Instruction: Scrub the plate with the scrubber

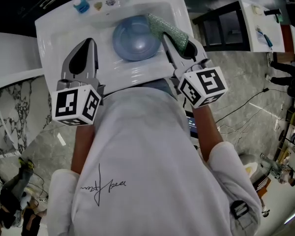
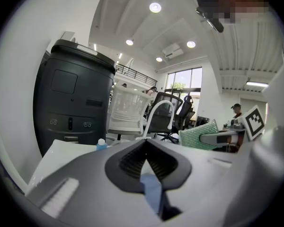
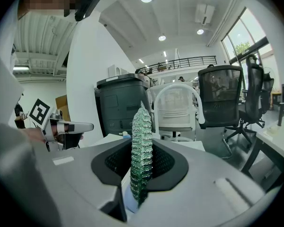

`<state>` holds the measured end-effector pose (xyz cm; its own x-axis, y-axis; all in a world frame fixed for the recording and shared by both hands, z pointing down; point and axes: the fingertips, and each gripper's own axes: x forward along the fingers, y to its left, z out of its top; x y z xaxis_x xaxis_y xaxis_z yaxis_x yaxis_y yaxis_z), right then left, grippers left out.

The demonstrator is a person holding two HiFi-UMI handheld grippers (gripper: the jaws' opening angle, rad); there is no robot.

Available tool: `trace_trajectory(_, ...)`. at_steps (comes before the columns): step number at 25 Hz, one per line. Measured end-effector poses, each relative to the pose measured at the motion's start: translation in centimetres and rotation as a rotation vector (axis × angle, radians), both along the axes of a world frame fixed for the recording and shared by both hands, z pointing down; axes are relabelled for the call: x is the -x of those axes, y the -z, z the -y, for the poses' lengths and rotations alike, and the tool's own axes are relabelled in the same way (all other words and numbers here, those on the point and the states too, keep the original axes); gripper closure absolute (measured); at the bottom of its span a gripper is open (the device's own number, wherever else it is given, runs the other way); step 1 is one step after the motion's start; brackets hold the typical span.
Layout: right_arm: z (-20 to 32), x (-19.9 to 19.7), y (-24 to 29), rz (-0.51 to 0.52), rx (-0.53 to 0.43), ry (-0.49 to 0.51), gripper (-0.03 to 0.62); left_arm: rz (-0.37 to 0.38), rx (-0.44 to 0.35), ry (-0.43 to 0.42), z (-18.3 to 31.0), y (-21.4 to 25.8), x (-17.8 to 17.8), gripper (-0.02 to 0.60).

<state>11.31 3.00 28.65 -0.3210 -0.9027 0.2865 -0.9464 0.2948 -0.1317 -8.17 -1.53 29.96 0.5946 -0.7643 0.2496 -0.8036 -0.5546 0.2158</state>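
The right claw (image 1: 177, 42) is squeezing the green scrubber (image 1: 168, 29) in the upper right of the frame, right at the edge of the blue plate (image 1: 135, 39). The plate is lying in the white sink (image 1: 64, 21) at the top middle. The left claw (image 1: 90, 42) is closed on nothing and is hanging over the sink, left of the plate.

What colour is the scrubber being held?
Green: a glittery green mesh scrubber, clearest in the right gripper view.
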Motion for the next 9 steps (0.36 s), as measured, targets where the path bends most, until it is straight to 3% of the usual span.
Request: trace_trajectory(9, -0.2, -0.03, 1.07, -0.007, -0.035, -0.018, 0.528, 0.023, -0.009, 0.022, -0.25, -0.11, 0.76, 0.526)
